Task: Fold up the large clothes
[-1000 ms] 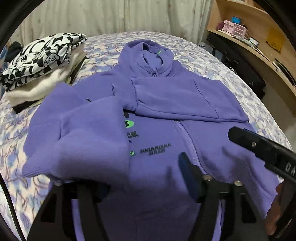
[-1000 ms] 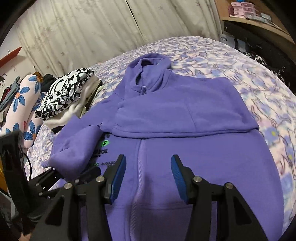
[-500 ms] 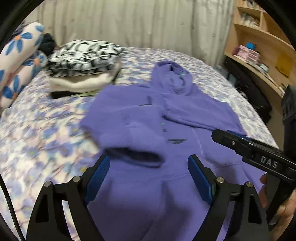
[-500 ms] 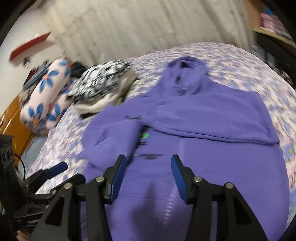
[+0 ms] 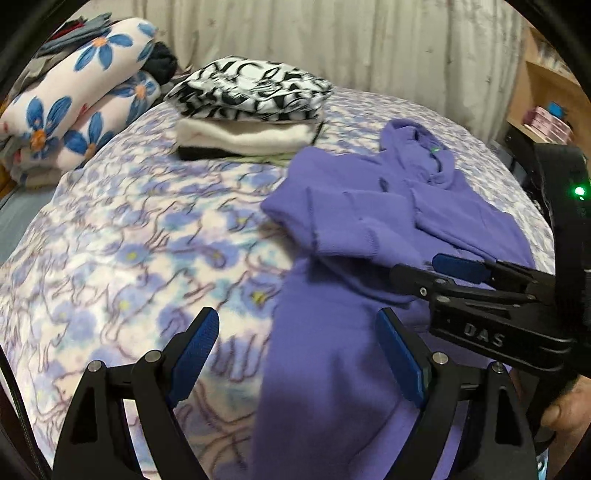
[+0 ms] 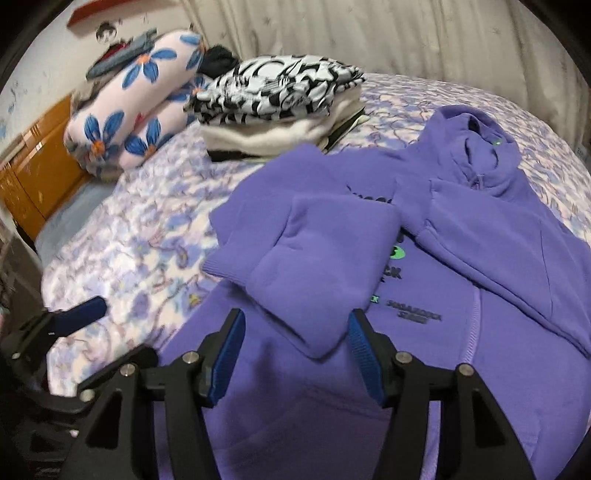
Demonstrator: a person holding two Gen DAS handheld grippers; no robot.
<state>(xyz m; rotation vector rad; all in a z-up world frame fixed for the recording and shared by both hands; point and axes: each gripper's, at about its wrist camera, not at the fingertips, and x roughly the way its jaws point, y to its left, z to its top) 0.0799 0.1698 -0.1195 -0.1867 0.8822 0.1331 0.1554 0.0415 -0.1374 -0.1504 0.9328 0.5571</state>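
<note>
The purple hoodie (image 6: 461, 280) lies face up on the bed (image 6: 147, 236), hood toward the curtain (image 6: 369, 33), with both sleeves folded in across its chest. The nearer sleeve (image 6: 314, 266) lies doubled over the printed lettering, its cuff hanging past the hoodie's edge onto the bedspread. Behind the hoodie, just off its shoulder, sits a stack of folded clothes (image 6: 280, 110) topped by a black-and-white patterned piece. Beyond that stack are two rolled flower-print blankets (image 6: 136, 99) near the wooden headboard (image 6: 40, 173). A wooden shelf (image 5: 546, 96) stands past the hoodie's far side. Nothing lies on top of the hoodie.

The left claw (image 5: 297, 350) is wide apart and empty, held over the hoodie's edge where cloth meets bedspread. The right claw (image 6: 293, 354) stands about half apart over the lower front of the hoodie, just short of the folded sleeve, with nothing pressed between its pads. Its jaws have just been opening.

A second ago the left claw was closed on the sleeve above the chest; now the sleeve lies released and the left claw has pulled away toward the hoodie's side. Both views have swung toward the blankets, and the right claw now shows in the left view, beside the sleeve.
</note>
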